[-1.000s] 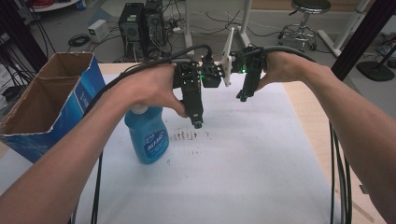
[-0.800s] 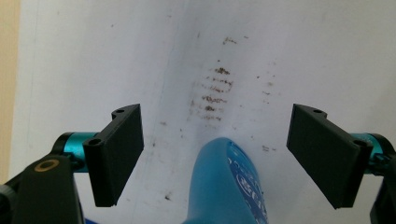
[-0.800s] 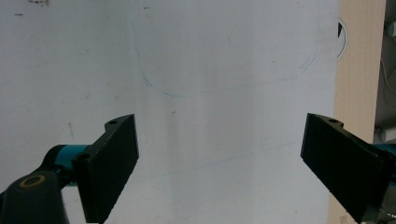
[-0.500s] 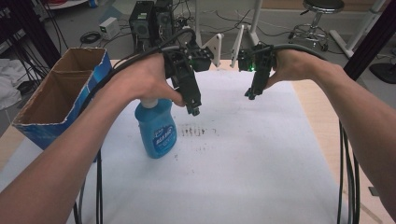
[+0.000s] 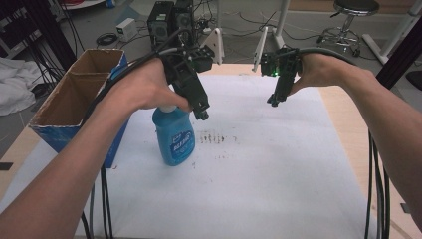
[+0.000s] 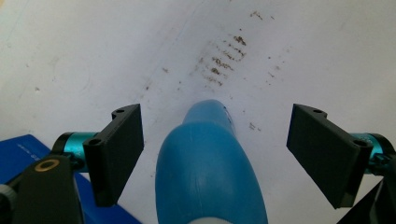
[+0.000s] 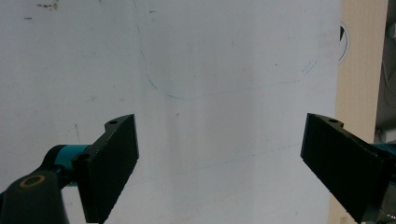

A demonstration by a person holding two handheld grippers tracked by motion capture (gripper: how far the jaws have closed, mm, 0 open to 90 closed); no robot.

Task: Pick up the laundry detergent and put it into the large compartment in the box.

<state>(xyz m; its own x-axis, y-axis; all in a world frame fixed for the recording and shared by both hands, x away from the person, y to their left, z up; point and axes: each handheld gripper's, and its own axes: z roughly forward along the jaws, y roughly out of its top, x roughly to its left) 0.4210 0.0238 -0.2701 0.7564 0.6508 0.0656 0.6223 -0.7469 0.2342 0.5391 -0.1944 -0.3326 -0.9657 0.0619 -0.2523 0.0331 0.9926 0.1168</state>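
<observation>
While both grippers' fingers gape, the left hand [image 5: 144, 87] hides the blue bottle's [image 5: 174, 134] cap.

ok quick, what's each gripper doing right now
Left gripper: open, jaws either side of the blue bottle, not touching.
Right gripper: open, holding nothing.

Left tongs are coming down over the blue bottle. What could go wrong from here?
The left tongs stand open with gaps on both sides of the blue bottle; closing off-centre could tip it. Its rounded, tapering shoulder may slip from the flat pads. The cardboard box stands close beside, leaving little room.
</observation>
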